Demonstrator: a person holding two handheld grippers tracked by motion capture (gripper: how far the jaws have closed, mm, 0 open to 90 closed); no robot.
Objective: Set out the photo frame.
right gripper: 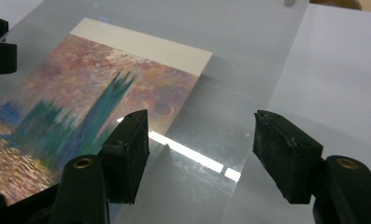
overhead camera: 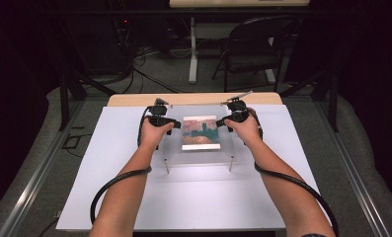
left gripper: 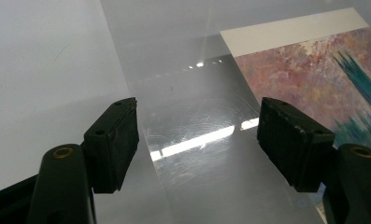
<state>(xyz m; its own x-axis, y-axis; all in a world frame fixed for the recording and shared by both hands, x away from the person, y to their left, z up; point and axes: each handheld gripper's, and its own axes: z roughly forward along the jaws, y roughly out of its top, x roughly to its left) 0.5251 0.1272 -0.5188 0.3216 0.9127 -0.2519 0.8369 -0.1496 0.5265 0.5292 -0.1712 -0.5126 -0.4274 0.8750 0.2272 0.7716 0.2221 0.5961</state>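
Note:
A clear acrylic sheet (overhead camera: 198,155) stands on short metal posts over a white board (overhead camera: 193,202). A painting print (overhead camera: 200,132) in pink, teal and orange with a cream border lies flat at the sheet's middle. My left gripper (overhead camera: 175,124) is at the sheet's left edge, jaws wide apart and open (left gripper: 197,140). That edge of the sheet (left gripper: 192,107) runs between them and the print (left gripper: 314,79) lies beyond. My right gripper (overhead camera: 221,122) is at the right edge, open too (right gripper: 202,149), with nothing pressed between its pads. The print (right gripper: 80,93) lies to its left.
Two metal posts (overhead camera: 167,167) (overhead camera: 230,164) hold up the sheet's near corners. The board rests on a wooden table (overhead camera: 134,100). Behind it stand a folding chair (overhead camera: 253,49) and a table leg (overhead camera: 192,49), with cables on the floor.

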